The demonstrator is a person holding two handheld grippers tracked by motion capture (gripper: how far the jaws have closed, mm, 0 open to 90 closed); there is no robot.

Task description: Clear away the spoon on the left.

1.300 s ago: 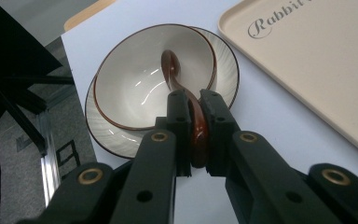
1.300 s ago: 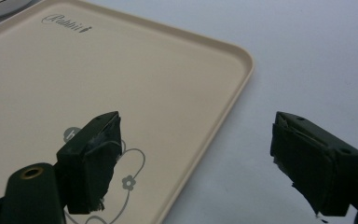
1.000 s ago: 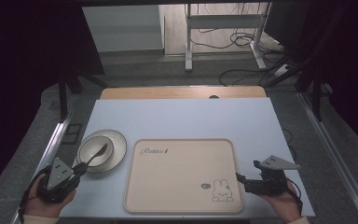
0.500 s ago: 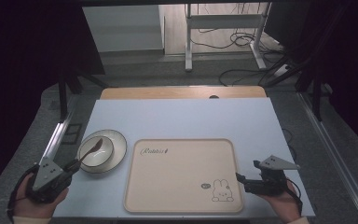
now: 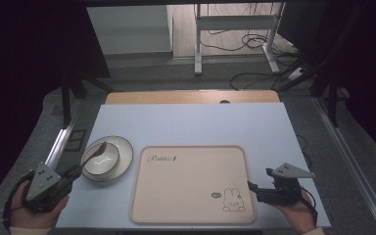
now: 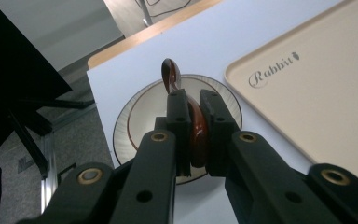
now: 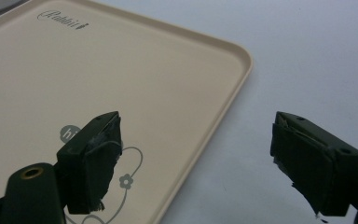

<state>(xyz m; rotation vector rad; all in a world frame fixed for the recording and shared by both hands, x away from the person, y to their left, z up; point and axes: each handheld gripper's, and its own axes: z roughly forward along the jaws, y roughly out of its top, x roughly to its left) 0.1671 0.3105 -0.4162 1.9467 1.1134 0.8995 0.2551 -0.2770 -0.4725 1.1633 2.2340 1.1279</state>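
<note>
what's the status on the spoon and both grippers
Left gripper shut on brown spoon, above the bowl. Right gripper open, empty, by tray. Nothing in the way.

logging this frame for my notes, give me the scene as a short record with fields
left gripper: shut on the spoon
spoon: dark reddish brown, handle clamped, bowl end raised above the plate
plate: pale, round, on the table left of the tray
tray: beige, rabbit drawing, nothing on it
right gripper: open, holds nothing, over the tray's right edge
table: light blue-white top
</note>
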